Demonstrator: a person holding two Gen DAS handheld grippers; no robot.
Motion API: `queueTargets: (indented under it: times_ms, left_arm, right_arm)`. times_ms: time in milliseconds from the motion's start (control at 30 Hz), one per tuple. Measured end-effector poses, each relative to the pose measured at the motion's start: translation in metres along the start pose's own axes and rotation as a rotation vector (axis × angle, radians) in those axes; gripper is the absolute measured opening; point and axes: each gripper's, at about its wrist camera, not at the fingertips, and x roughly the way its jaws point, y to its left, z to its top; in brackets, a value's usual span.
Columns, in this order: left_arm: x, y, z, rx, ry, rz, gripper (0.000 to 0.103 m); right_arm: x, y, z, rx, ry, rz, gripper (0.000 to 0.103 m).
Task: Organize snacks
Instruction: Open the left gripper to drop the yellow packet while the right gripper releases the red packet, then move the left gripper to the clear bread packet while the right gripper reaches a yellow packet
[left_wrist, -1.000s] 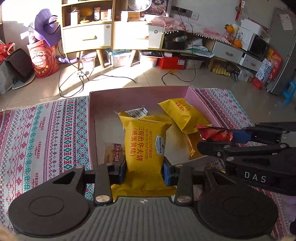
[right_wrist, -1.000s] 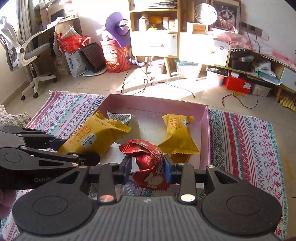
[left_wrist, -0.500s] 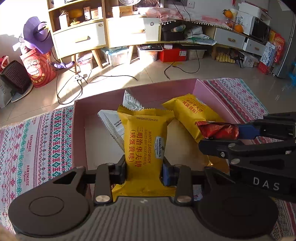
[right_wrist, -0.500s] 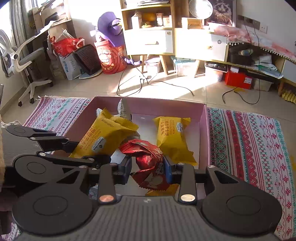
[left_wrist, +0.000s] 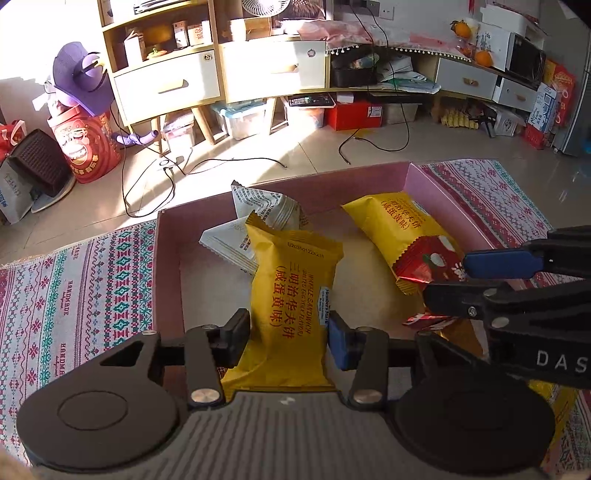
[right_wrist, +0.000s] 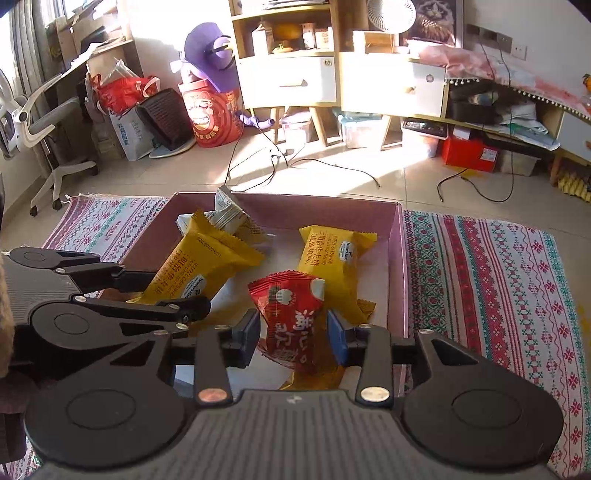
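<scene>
The yellow snack packet (left_wrist: 295, 302) is crinkled foil-like film with a soft sheen and crimped, saw-toothed end seals. The red snack packet (right_wrist: 291, 314) is glossier, its creased film catching the sun. The pale packets (left_wrist: 258, 218) look like matt printed wrap. The pink box (left_wrist: 168, 258) has smooth, matt cardboard walls. Under it, the patterned cloth (right_wrist: 498, 277) is woven and coarse, with a frayed edge. The left gripper (left_wrist: 288, 338) and right gripper (right_wrist: 293, 338) are matt black plastic with ribbed housings, shiny metal pivot pins and one smooth blue pad each. The floor (right_wrist: 351, 177) is glossy tile; the cabinet (left_wrist: 207, 74) is pale wood with smooth white drawer fronts.
</scene>
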Motion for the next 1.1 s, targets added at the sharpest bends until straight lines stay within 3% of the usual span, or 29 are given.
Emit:
queueTargets:
  times_ms: [100, 200, 400, 867, 1100]
  left_arm:
    - [-0.006, 0.001, -0.002, 0.001, -0.005, -0.006, 0.069]
    - [-0.015, 0.003, -0.005, -0.017, -0.012, -0.013, 0.080]
    - [-0.036, 0.002, -0.013, -0.019, -0.032, -0.025, 0.091]
    - [-0.078, -0.007, -0.043, 0.025, -0.050, -0.029, 0.103]
    - [-0.089, -0.007, -0.059, 0.024, -0.058, -0.036, 0.103]
  right_arm:
    - [-0.006, 0.000, 0.001, 0.000, -0.011, 0.001, 0.058]
    - [-0.014, 0.000, 0.001, -0.005, -0.018, 0.009, 0.066]
    - [-0.032, -0.001, -0.002, -0.012, -0.045, 0.002, 0.076]
    - [-0.071, 0.003, -0.027, -0.068, -0.066, -0.038, 0.088]
    - [-0.083, 0.007, -0.042, -0.083, -0.082, -0.039, 0.093]
